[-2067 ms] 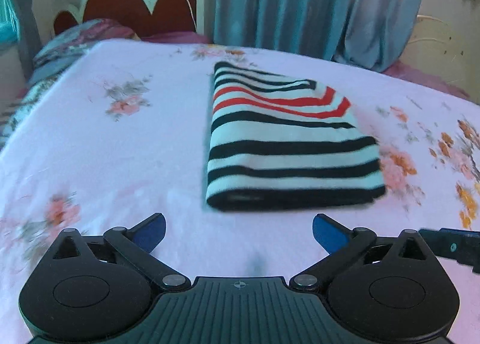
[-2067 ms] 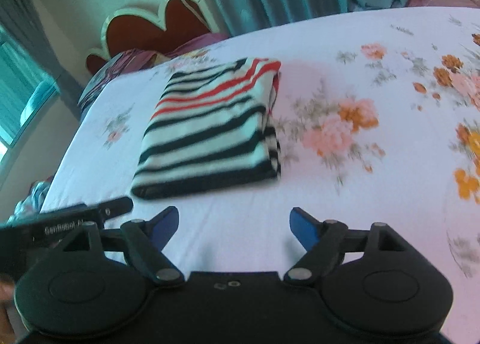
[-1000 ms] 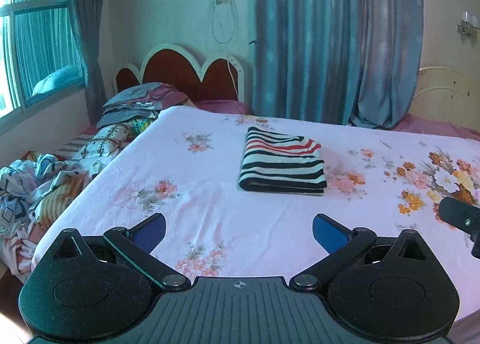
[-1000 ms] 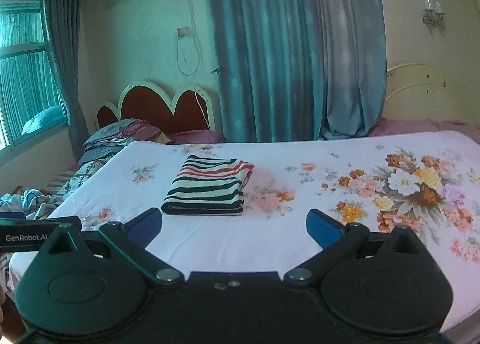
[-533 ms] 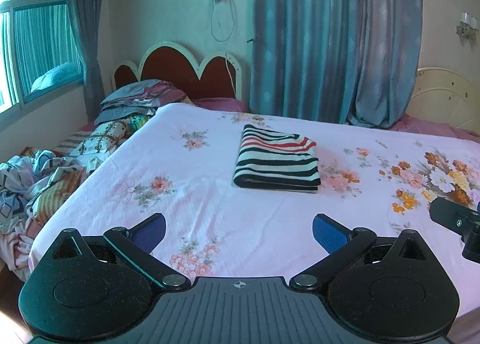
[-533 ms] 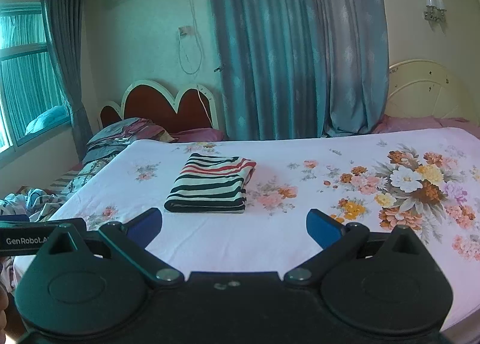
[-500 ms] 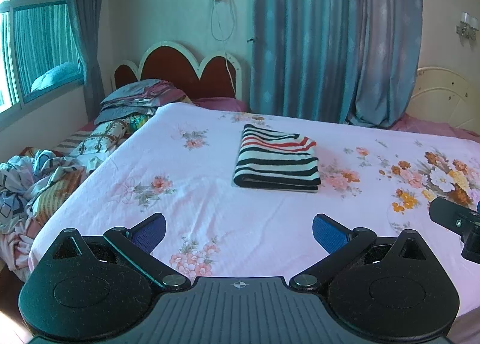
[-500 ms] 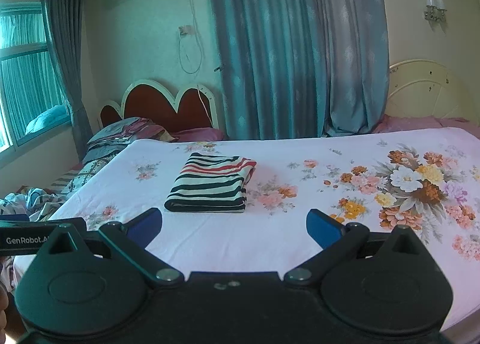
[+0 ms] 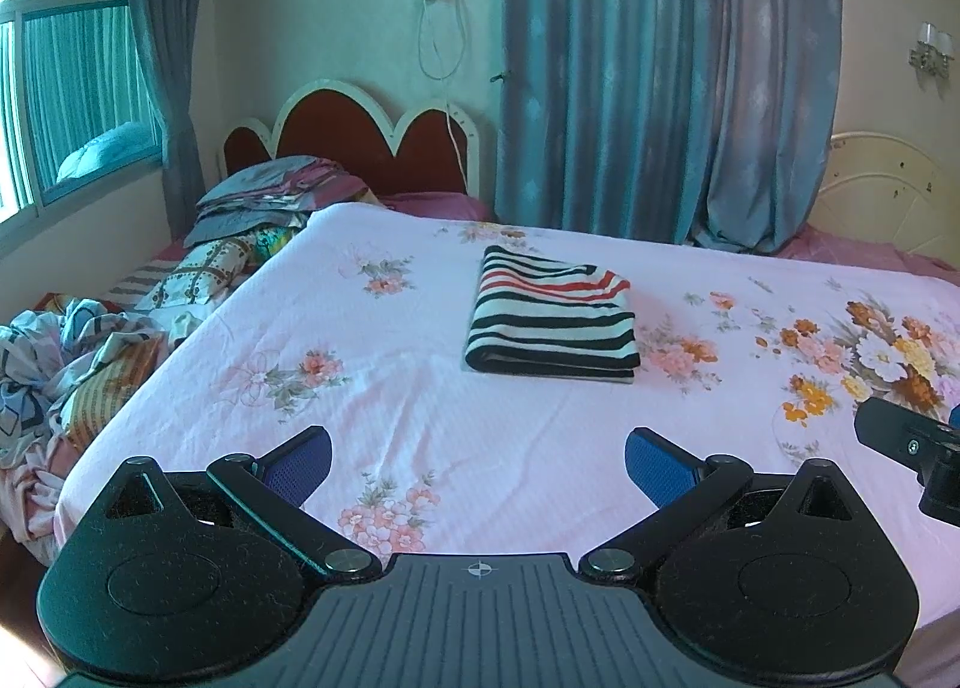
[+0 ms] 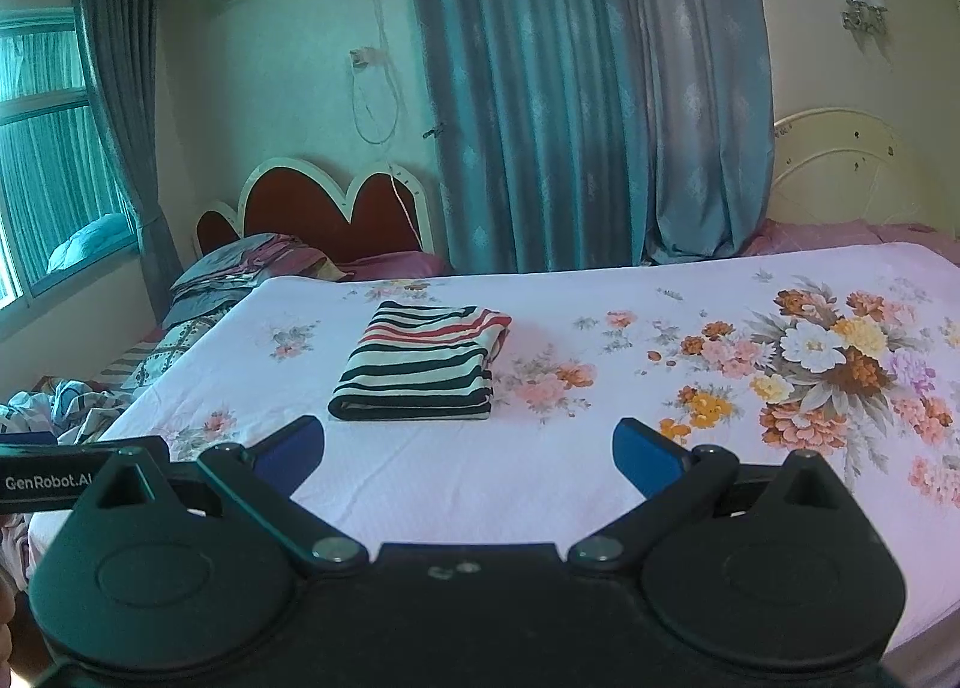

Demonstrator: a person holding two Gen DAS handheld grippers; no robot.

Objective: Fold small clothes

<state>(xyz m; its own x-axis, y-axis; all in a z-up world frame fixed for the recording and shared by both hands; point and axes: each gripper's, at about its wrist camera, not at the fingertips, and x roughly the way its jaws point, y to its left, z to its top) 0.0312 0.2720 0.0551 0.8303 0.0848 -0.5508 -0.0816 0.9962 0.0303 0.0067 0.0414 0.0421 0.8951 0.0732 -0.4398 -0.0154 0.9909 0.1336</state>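
Observation:
A striped garment [image 9: 552, 313] in black, white and red lies folded into a neat rectangle on the pink floral bedsheet [image 9: 390, 388]; the right wrist view shows the same striped garment [image 10: 423, 361] left of centre. My left gripper [image 9: 477, 463] stands open over the near edge of the bed, well short of the garment, with nothing between its blue pads. My right gripper [image 10: 468, 457] is open too, held back from the garment and holding nothing. Each gripper's body shows at the edge of the other's view.
A pile of loose clothes [image 9: 66, 364] lies off the bed's left side. Folded bedding [image 9: 264, 202] rests by the scalloped headboard [image 9: 360, 141]. Blue curtains [image 9: 660, 87] hang behind the bed, and a window [image 9: 66, 87] is at the left.
Both grippers pulled far back from the folded garment about two seconds ago; over the last half second almost nothing moves. Both stay open throughout.

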